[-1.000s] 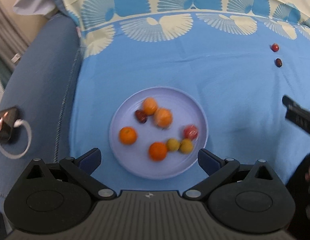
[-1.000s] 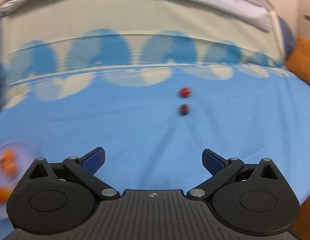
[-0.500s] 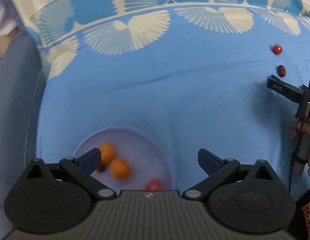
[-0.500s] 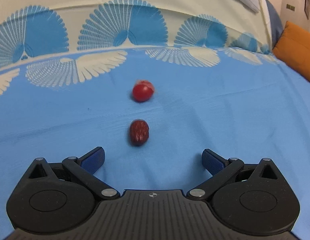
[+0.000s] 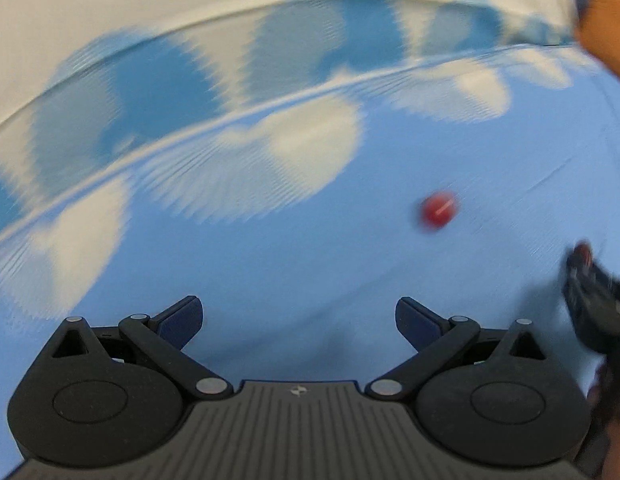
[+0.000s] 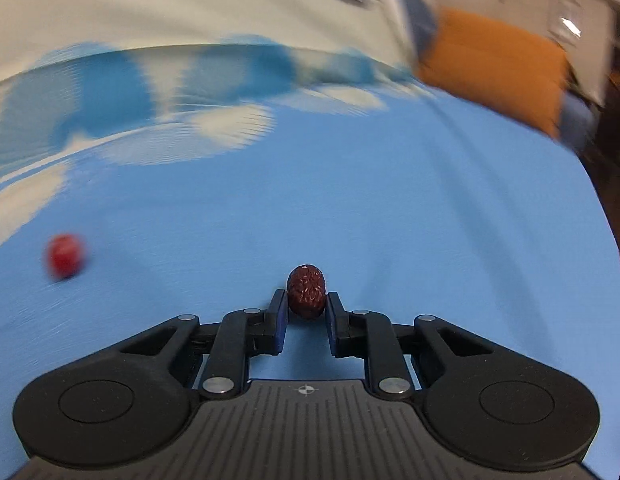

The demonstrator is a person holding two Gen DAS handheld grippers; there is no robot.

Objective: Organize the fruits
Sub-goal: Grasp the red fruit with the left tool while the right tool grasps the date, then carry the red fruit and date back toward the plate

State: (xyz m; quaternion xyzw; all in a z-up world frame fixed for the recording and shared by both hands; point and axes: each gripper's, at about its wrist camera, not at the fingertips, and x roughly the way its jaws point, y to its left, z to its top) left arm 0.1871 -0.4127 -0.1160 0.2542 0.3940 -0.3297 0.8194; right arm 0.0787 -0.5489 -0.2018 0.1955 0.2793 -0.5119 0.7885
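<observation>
Left hand-held gripper (image 5: 298, 314) is seen with jaws spread wide, nothing between them, poised over the blue bed sheet (image 5: 294, 248). Ahead of it and off to its right, a small round red fruit (image 5: 438, 209) lies on the sheet, well apart from the fingertips; view is motion-blurred, so surface detail cannot be told. Further to its right edge, the other tool is glimpsed as a dark shape.

Right hand-held gripper (image 6: 306, 307) is closed on a dark red wrinkled fruit (image 6: 306, 292), likely a dried date, pinched across its middle between the two blue pads (image 6: 281, 316). The upper half of the date sticks out past the fingertips; whether it is touching the sheet or lifted cannot be told. The red fruit (image 6: 64, 255) is seen ahead and far to this gripper's left, alone on the sheet. An orange cushion (image 6: 493, 68) is at the far right, beyond the bed.

Handling, judged: the date is light, leathery and slightly yielding, its wrinkled skin giving good friction; a side pinch across the short axis is considered secure, and only modest squeeze is needed. The round red fruit is judged light, smooth and prone to roll on the soft sheet; it is best taken across its widest part with jaws lowered on both sides, gently, as thin skin may be bruised.
</observation>
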